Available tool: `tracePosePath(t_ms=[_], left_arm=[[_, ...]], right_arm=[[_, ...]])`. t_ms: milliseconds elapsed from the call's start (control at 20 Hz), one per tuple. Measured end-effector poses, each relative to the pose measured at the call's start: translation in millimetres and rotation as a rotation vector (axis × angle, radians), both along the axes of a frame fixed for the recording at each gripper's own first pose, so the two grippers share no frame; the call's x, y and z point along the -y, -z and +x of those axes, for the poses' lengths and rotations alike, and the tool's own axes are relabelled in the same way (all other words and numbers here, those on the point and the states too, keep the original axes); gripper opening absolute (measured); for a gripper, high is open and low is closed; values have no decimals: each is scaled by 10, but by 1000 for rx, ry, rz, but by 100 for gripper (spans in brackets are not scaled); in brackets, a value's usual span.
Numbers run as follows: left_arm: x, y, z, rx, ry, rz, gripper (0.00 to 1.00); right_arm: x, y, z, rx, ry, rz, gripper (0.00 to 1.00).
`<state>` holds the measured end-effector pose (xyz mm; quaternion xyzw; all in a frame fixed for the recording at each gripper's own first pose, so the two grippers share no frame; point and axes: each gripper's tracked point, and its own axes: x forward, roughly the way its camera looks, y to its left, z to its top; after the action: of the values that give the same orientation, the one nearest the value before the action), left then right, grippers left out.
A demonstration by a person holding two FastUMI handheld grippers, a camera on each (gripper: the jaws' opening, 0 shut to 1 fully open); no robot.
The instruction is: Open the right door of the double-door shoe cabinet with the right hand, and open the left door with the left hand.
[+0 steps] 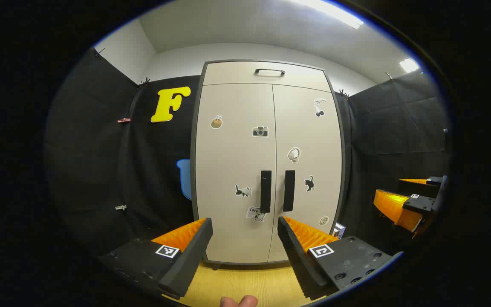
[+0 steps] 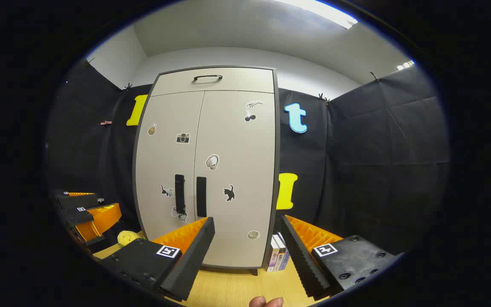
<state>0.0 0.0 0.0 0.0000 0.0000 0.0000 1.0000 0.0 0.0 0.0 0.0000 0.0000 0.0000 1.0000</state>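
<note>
- Left gripper view: the shoe cabinet (image 1: 267, 162) stands tall and upright on the wooden floor (image 1: 245, 283), against the black cloth wall. Small stickers dot its doors.
- Right gripper view: a few books (image 2: 278, 258) stand on the floor, leaning against the cabinet's right side. A small yellow toy (image 2: 128, 237) lies on the floor near its left side.
- Both doors are closed. The left door (image 1: 233, 170) and the right door (image 1: 307, 170) meet down the middle.
- Two dark handles, the left handle (image 1: 265, 191) and the right handle (image 1: 289, 190), run straight up and down, side by side at the middle.
- The left tool (image 1: 245, 238) is wide open and holds nothing. The handles are ahead of it, just above its tips, not touching.
- The right tool (image 2: 247, 241) is wide open too, and holds nothing. It points at the right door's lower part, with the handles up and to the left.
- Nothing stands between the tools and the doors.
</note>
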Motion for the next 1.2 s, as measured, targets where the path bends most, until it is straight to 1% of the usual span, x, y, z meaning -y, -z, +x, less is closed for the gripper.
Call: tracePosePath(t_ms=[400,850,1000,1200], left_arm=[[-16,-2,6,2,-17,3,95],[-64,8,-47,1,-18,16,95],[-94,35,-11,-7,-23,26,95],[-226,107,77,-24,-29,13,95]], right_arm=[[-14,38,3,-14,3,4,98],[-62,52,64,-11,-2,5,98],[-154,39,180,-9,-15,24,98],[-381,-84,561,35,-36,-1,98]])
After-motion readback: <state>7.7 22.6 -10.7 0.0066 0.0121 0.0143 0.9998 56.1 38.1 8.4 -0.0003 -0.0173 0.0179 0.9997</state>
